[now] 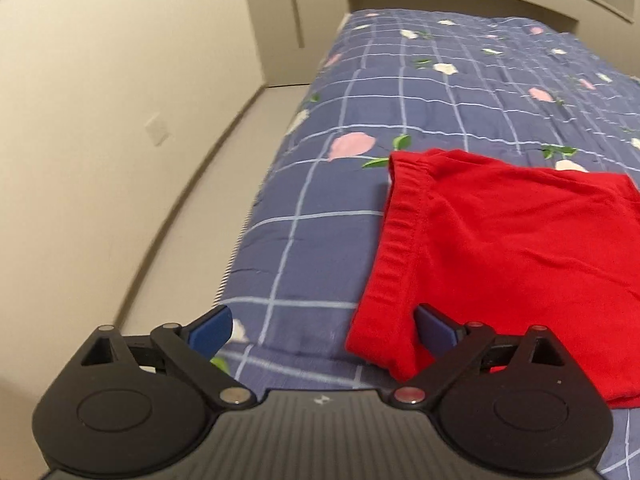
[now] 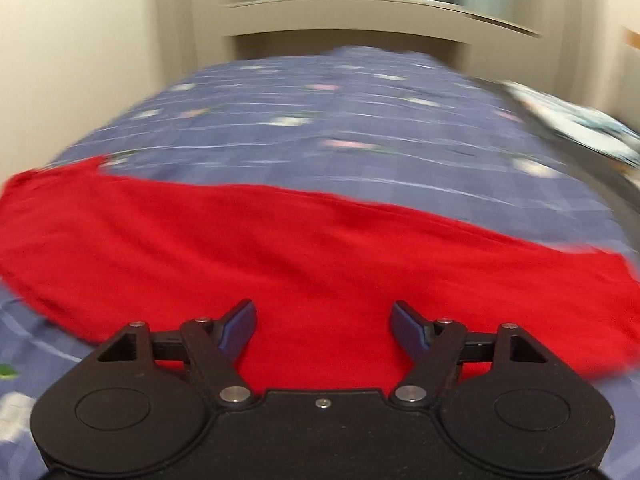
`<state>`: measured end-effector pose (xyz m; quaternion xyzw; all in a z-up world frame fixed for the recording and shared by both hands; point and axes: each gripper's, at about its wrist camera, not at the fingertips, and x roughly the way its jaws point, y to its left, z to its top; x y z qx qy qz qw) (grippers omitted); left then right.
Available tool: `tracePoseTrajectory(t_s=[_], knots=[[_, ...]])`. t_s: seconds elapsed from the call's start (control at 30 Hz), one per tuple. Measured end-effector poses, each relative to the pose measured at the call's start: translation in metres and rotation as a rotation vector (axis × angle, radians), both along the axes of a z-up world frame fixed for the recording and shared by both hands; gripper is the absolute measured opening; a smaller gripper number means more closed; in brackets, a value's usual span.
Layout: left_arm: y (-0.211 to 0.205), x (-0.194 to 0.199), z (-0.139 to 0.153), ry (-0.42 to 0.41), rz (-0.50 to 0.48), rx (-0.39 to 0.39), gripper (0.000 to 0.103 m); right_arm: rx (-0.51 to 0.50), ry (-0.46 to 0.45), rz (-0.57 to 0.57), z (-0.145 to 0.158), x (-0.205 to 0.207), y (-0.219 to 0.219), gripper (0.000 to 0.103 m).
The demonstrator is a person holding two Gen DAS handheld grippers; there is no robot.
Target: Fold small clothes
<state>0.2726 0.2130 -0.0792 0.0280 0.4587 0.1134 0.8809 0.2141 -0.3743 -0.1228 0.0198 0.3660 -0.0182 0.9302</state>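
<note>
A pair of red shorts lies flat on the blue checked bedspread, its ribbed waistband along the left side. My left gripper is open and empty, hovering low over the shorts' near left corner; its right fingertip sits above the red cloth, its left over bare bedspread. In the right wrist view the shorts spread wide and blurred. My right gripper is open and empty just above the middle of the near part of the shorts.
The bed's left edge drops to a beige floor and wall. A beige headboard stands at the far end. A pale patterned object lies at the bed's right side, blurred.
</note>
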Motion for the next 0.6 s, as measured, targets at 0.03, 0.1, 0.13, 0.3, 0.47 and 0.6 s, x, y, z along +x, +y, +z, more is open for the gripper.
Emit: tracePoseTrajectory(t_s=[0.03, 0.1, 0.13, 0.3, 0.47, 0.6], knots=[[-0.006, -0.003, 0.005, -0.005, 0.014, 0.013, 0.099, 0.017, -0.018, -0.05, 0.001, -0.009, -0.02, 0.086], [-0.022, -0.016, 0.015, -0.029, 0.02, 0.019, 0.102, 0.06, -0.049, -0.144, 0.006, -0.024, -0.055, 0.094], [-0.033, -0.023, 0.02, -0.051, 0.015, 0.012, 0.102, 0.076, -0.06, -0.183, 0.008, -0.029, -0.068, 0.099], [-0.094, -0.044, 0.04, -0.14, -0.044, -0.079, 0.102, 0.19, -0.092, -0.353, 0.008, -0.055, -0.135, 0.101], [-0.18, -0.051, 0.038, -0.171, -0.159, -0.235, 0.102, 0.393, -0.107, -0.415, -0.009, -0.064, -0.18, 0.101], [-0.251, -0.042, 0.024, -0.141, -0.286, -0.331, 0.102, 0.424, -0.116, -0.404, -0.012, -0.058, -0.19, 0.095]])
